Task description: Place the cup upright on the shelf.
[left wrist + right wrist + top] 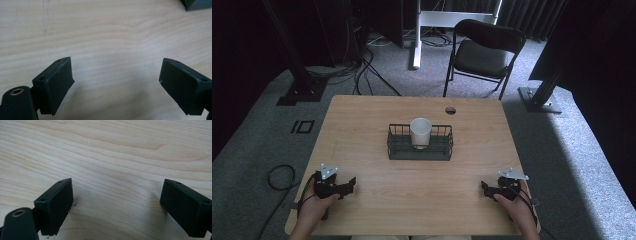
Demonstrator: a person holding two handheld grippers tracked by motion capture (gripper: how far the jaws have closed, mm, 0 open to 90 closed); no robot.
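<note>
**Cup waits in the basket, both grippers parked at the near edge**

Here is the white cup (420,132), standing upright with its mouth up, inside the dark wire basket (398,145) at the middle of the table (362,115). The basket's long axis runs across the table, left to right, and the cup sits about midway along it, rising clear above the rim.

Now out to the hands. The left gripper (346,186) rests low at the near left of the table, the right gripper (487,189) at the near right, both well apart from the basket. From either one the cup lies forward and inward, toward the centre. It looks close to an even race; I cannot call one hand clearly nearer, though the left gripper's jaws angle in toward the middle.

In the left gripper view, the left gripper (116,82) has its jaws spread wide, bare wood between them, and a dark corner of the basket (197,4) peeks in at the top right. In the right gripper view, the right gripper (117,203) is just as wide, nothing between the jaws but wood grain.

The count: one cup, one basket, two grippers, both empty. Beyond the table, one folding chair (484,50) on the carpet.

Any reach from here goes forward and inward, and coming down over the basket wall looks like the way in.
</note>
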